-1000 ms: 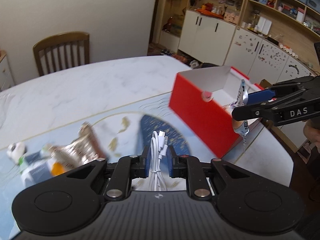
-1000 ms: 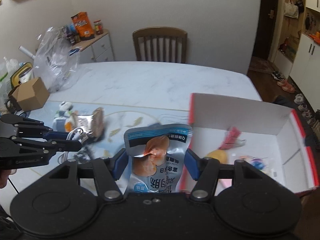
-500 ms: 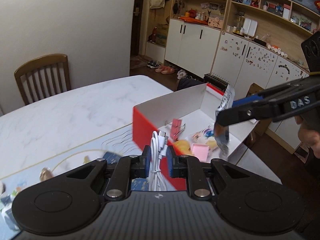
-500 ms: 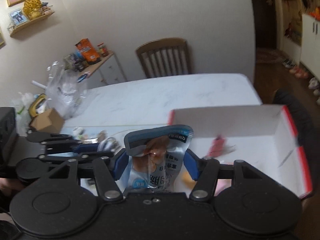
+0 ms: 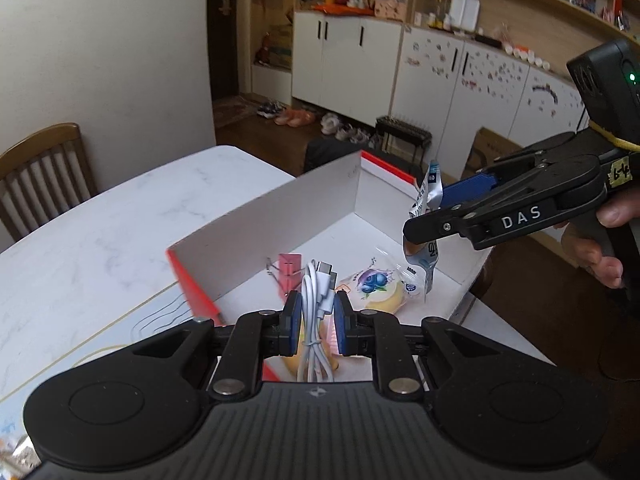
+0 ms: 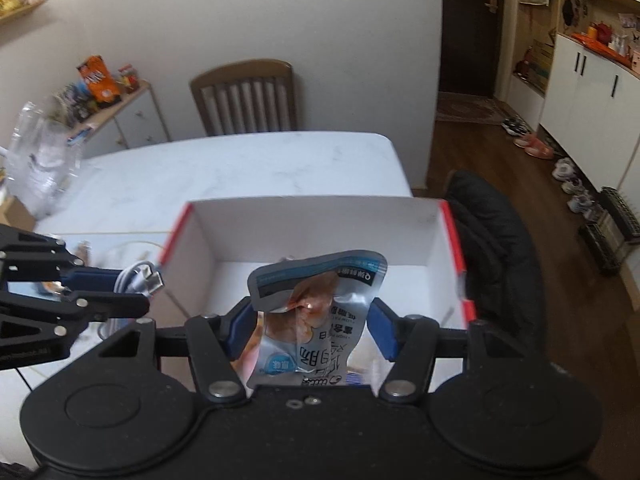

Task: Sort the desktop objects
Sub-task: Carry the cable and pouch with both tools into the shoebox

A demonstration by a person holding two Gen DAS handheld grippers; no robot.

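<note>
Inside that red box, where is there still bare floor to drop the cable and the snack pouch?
The box floor is bare along its far white wall and far corner. The near end is crowded: pink binder clip, blueberry packet and yellow item lie together there.

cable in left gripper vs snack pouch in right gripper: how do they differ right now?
The white cable is a thin bundled coil; the snack pouch is a flat, crinkled silver-blue packet.
The left gripper is pinched nearly shut on the cable; the right gripper stands much wider on the pouch.
Shared: both are held above the red-and-white box, neither released.
</note>
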